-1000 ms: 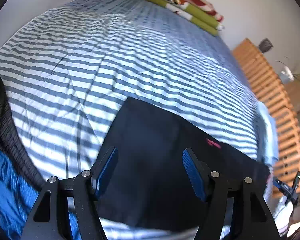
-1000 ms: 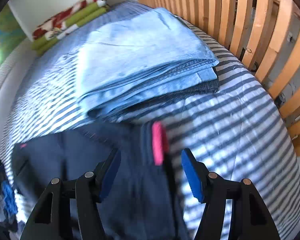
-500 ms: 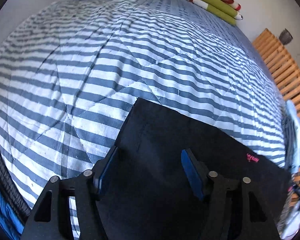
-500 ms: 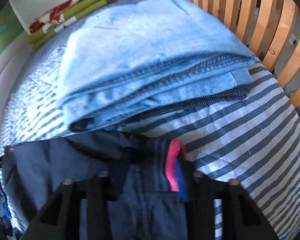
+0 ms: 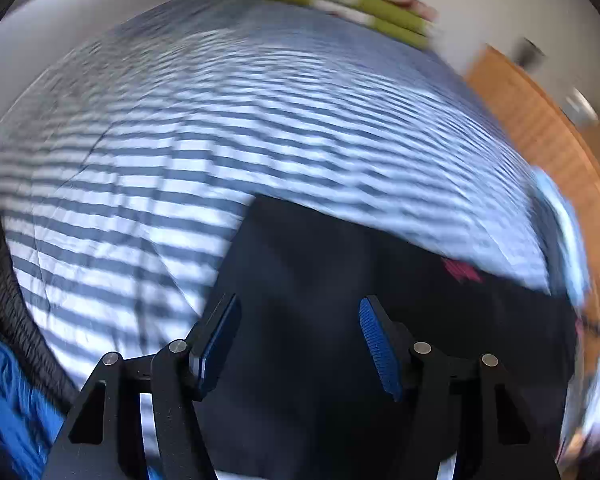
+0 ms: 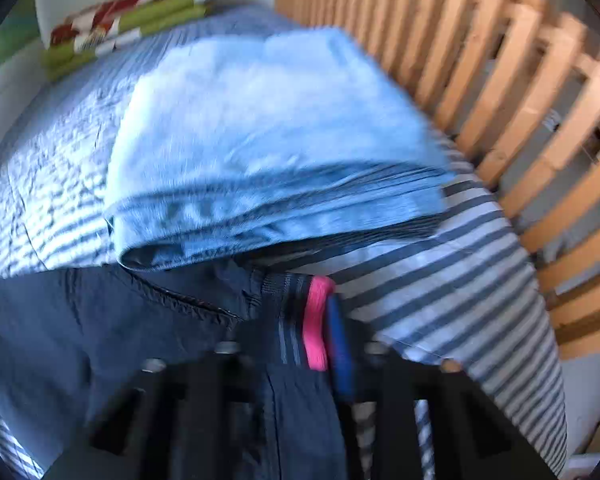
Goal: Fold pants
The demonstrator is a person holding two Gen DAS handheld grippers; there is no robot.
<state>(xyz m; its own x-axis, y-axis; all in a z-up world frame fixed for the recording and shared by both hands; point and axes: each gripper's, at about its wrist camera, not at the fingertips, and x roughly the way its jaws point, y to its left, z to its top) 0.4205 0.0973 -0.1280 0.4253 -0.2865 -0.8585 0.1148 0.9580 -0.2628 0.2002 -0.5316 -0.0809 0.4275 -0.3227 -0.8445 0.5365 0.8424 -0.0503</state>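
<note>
Left tongs lifted back, spread wide above dark pants; right tongs clenched on waistband.

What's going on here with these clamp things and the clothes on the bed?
A person is folding dark navy pants on a blue-and-white striped bedspread, holding a gripper in each hand. The right gripper is shut on the pants' edge with the pink trim, just in front of a folded stack of light blue jeans. The left gripper is open over the other end of the pants, gripping nothing.
</note>
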